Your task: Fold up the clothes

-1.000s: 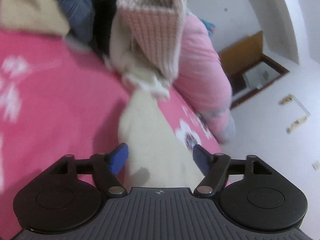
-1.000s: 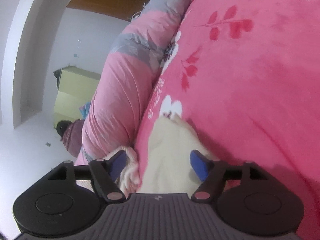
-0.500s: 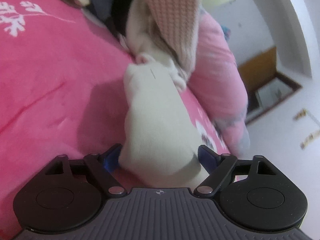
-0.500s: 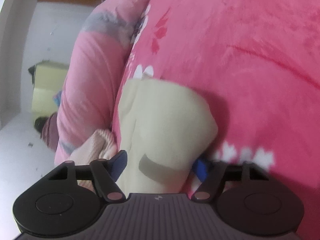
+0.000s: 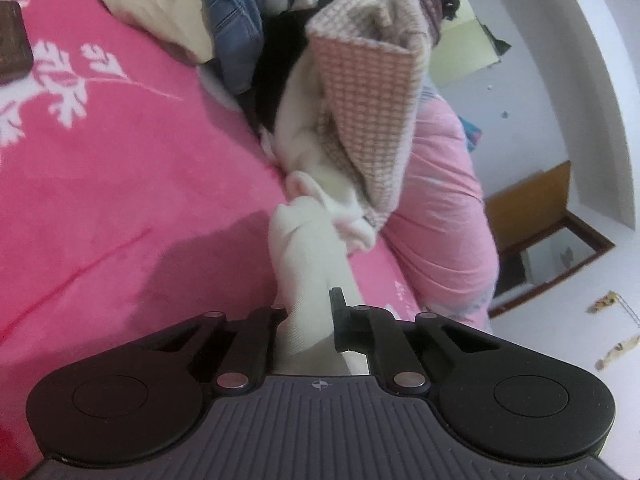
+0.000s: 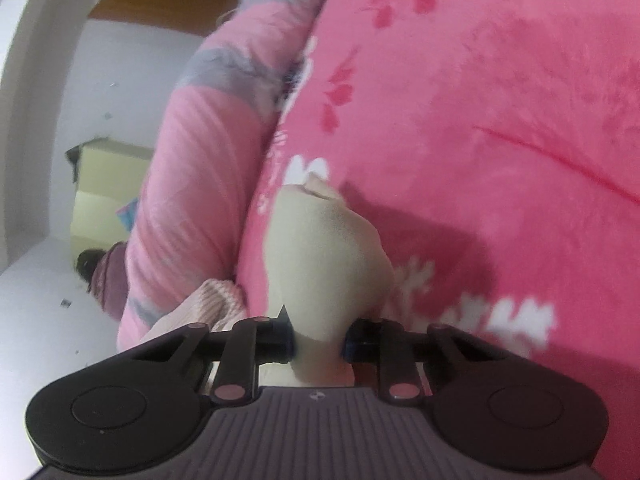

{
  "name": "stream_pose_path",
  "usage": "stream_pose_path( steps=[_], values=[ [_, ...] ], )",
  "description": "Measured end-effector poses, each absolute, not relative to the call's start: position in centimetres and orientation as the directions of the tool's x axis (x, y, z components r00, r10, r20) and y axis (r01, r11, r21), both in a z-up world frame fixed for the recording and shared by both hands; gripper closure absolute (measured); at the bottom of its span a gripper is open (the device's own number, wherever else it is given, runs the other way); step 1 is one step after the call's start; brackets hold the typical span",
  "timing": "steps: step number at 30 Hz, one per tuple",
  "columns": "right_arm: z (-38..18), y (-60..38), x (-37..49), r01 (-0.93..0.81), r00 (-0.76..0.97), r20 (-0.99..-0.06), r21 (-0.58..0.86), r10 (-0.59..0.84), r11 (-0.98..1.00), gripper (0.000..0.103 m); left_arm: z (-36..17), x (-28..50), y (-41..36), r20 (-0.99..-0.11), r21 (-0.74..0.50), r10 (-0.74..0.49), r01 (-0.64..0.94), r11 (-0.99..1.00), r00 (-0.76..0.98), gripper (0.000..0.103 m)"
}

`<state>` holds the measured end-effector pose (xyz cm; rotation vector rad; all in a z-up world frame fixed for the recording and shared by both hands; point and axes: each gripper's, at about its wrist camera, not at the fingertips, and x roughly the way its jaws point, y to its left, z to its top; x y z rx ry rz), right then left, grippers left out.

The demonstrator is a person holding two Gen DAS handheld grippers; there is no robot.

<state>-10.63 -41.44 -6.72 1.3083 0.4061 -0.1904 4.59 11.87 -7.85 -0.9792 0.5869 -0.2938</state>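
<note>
The left gripper (image 5: 308, 312) is clamped tight on the cream garment (image 5: 308, 256), low over the bed (image 5: 120, 184). The right gripper (image 6: 318, 338), angled slightly downward, has its jaws closing on that same cream garment (image 6: 324, 264).

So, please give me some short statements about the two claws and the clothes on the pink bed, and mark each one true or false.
1. The left claw pinches the cream-white soft garment. True.
2. The right claw has nothing between its pads. False: its jaws are closing on cream fabric.
3. The pink-and-white checked knit garment lies beyond the left claw. True.
4. The blue denim jeans lie folded alone on the floor. False: they sit in the clothes pile on the pink floral bedspread.
</note>
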Motion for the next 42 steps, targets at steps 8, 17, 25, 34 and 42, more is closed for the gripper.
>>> stream_pose_path(
  steps=[8, 17, 25, 34, 42],
  values=[
    [-6.0, -38.1, -19.6, 0.337, 0.908, -0.379, 0.914, 0.180, 0.227, 0.080, -7.2, -1.9, 17.1, -0.355, -0.840, -0.585, 0.026, 0.542, 0.730, 0.097],
    [-6.6, -38.2, -24.1, 0.417, 0.821, -0.514, 0.837, 0.248, 0.355, 0.062, -10.0, -4.6, 19.3, -0.437, -0.779, -0.636, 0.087, 0.622, 0.636, 0.070],
    [-2.6, -39.3, -28.0, 0.495, 0.822, -0.570, 0.724, 0.013, 0.480, 0.051, -7.4, -5.3, 20.3, -0.403, -0.685, -0.550, 0.158, 0.712, 0.732, 0.037],
    [-2.0, -38.4, -24.2, 0.408, 0.850, -0.526, 0.639, -0.015, 0.652, 0.052, -7.4, -4.2, 18.1, -0.508, -0.572, -0.506, 0.167, 0.803, 0.697, 0.067],
    [-1.8, -36.0, -21.7, 0.314, 0.873, -0.487, 0.551, -0.008, 0.774, 0.098, -7.1, -3.8, 17.5, -0.474, -0.565, -0.509, 0.195, 0.802, 0.719, 0.096]
  ],
)
